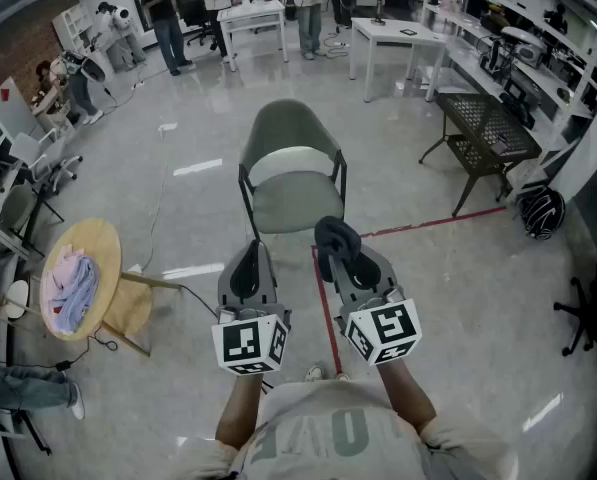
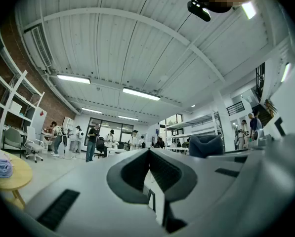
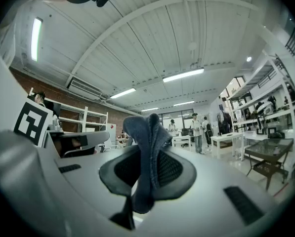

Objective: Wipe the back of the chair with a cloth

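A grey-green chair (image 1: pixel 291 173) with a curved back stands on the floor just ahead of me, its seat facing me. My right gripper (image 1: pixel 340 251) is shut on a dark blue cloth (image 1: pixel 336 236), held short of the seat's front edge. In the right gripper view the cloth (image 3: pixel 143 130) sticks up bunched between the jaws of the right gripper (image 3: pixel 149 154). My left gripper (image 1: pixel 248 268) is beside it, shut with nothing in it; the left gripper (image 2: pixel 148 151) shows its jaws meeting at the tips. Both gripper views tilt up at the ceiling, and the chair is out of them.
A round wooden table (image 1: pixel 106 243) with a heap of pale cloths stands at my left. A black mesh bench (image 1: pixel 488 128) and a helmet (image 1: pixel 541 211) are at the right. Red tape (image 1: pixel 433 223) runs across the floor. People and white desks (image 1: pixel 253 13) stand far back.
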`<state>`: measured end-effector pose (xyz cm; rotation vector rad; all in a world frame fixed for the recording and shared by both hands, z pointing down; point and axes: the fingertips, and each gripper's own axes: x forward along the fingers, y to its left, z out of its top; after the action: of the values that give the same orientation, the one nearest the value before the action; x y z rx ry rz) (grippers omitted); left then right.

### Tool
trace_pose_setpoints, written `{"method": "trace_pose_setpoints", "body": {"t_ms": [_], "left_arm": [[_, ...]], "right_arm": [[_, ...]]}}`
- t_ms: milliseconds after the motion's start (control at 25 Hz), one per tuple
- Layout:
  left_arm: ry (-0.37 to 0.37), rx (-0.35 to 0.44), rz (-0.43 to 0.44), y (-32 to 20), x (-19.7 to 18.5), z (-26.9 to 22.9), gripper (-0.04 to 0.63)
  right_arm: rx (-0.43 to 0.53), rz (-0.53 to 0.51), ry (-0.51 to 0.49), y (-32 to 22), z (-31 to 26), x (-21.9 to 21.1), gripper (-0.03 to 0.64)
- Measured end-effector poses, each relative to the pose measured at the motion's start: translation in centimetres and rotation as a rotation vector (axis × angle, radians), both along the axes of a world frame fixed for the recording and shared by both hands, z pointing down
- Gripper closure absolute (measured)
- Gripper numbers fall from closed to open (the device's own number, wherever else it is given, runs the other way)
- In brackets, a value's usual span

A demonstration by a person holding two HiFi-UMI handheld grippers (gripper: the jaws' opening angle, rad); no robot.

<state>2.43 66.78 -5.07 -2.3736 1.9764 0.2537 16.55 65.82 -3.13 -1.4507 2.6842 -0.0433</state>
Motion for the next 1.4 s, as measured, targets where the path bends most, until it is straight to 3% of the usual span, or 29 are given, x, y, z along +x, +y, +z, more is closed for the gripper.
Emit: {"method": "trace_pose_setpoints", "body": {"t_ms": [680,880,1200,1400], "left_arm": [[0.04,-0.004,0.04,-2.5,-1.8,1.1,0.581],[0.035,0.004,0.057,-4.1,-3.8,2.2,0.58],[0.036,-0.027,0.095,-8.6,-4.6,2.6,0.58],[0.079,0.039,0.124,-14.6,-3.8,0.9,0.58]], "right_arm": [[-0.006,0.046,0.017,-1.9,0.6,-1.6,0.557],[0.009,0.039,0.035,-3.5,1.5,-4.0,0.558],[-0.036,0.053,0.019,-7.8,2.3,-5.4,0.557],[-0.045,0.046,0.038,-13.5,2.8,-6.2,0.557]]}}
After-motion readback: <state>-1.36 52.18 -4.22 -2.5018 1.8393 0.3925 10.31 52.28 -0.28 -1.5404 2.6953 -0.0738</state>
